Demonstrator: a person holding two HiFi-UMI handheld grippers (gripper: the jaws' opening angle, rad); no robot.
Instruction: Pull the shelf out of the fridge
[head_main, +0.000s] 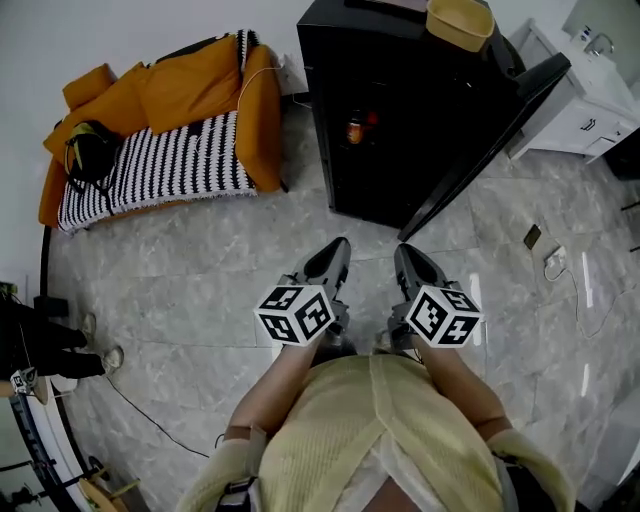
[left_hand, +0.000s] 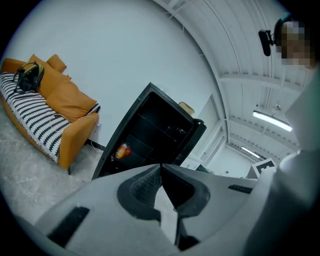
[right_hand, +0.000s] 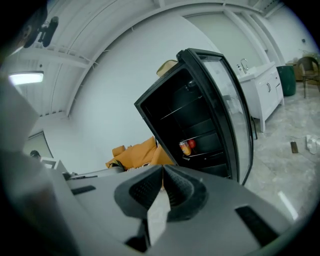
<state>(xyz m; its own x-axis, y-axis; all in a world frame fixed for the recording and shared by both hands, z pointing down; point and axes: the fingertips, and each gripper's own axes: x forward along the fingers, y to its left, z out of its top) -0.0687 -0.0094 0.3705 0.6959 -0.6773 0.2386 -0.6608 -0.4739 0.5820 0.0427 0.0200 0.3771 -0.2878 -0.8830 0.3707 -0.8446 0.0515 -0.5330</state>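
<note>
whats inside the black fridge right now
With its door open, the fridge shows several dark shelves and, on a lower one, an orange can beside something small and red. The interior is dark, so anything deeper in cannot be made out.

The black fridge (head_main: 400, 110) stands upright with its door (head_main: 487, 148) swung open, a shelf (right_hand: 206, 154) sitting level inside.

Bright, even indoor light comes from ceiling strip lamps (left_hand: 272, 121). The glossy floor (head_main: 585, 300) carries streaks of glare. The fridge (head_main: 400, 120) interior is dark. Both gripper views bulge, with black corners.
</note>
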